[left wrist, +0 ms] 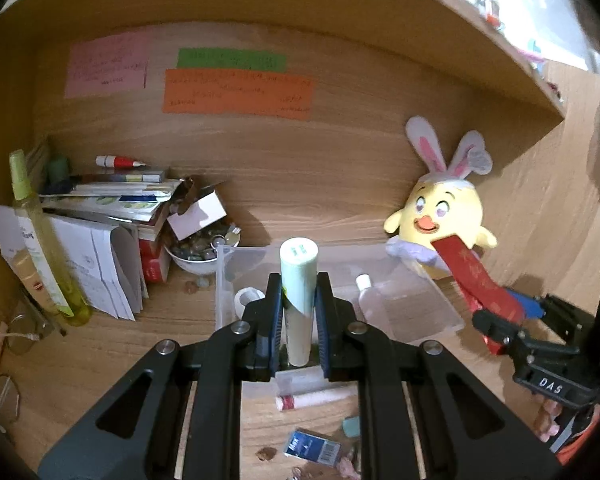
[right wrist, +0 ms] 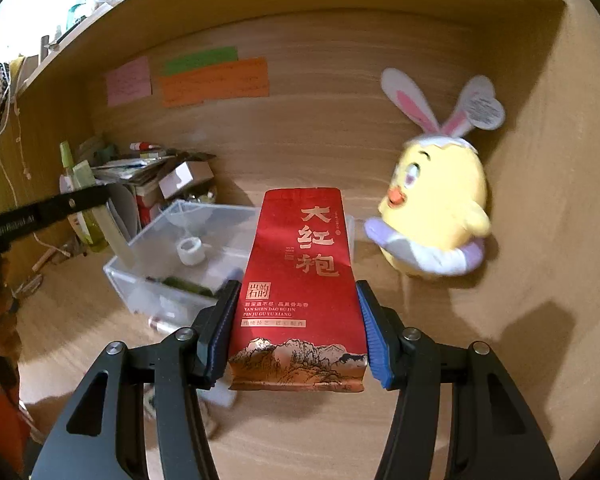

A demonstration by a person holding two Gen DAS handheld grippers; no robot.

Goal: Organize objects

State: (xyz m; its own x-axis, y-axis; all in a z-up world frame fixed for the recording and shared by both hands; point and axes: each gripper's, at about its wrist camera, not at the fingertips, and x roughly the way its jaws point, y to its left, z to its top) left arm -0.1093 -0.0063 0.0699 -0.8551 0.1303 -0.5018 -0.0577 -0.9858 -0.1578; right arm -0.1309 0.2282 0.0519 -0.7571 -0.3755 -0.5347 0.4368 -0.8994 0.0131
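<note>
Step in hand: both grippers are loaded and up at the clear plastic bin (left wrist: 428, 312) — this reads as the carry-and-drop stage of the tidy-up, 2 items on the way in.
Far left, clutter: a tall yellow-green spray bottle (left wrist: 40, 240) stands by a stack of books and papers (left wrist: 112, 204), with a white bowl of small bits (left wrist: 198, 254) just beside it; none of it is being handled.
Left gripper (left wrist: 298, 308): clamped on a pale green tube (left wrist: 298, 280), blue pads pressing both sides, cap end pointing away from the camera.
Tube position: held upright-ish over the bin's near wall, apart from the white tape roll (left wrist: 246, 298) and the small clear bottle (left wrist: 370, 298) lying inside.
Below the left gripper: a small white-and-red tube (left wrist: 316, 399) and a blue packet (left wrist: 312, 446) lie loose on the desk, likely waiting their turn.
Right gripper (right wrist: 298, 332): pinching a red tea pouch (right wrist: 300, 280) by its lower half, pads against both edges, printed face up.
Pouch position: just right of the bin in the right wrist view, its top end near the yellow plush chick with bunny ears (right wrist: 436, 208), not touching as far as I can tell.
Next move, my call: ease the tube forward past the wall and lower it before letting go; the pouch needs swinging left over the bin, clear of the other gripper.
</note>
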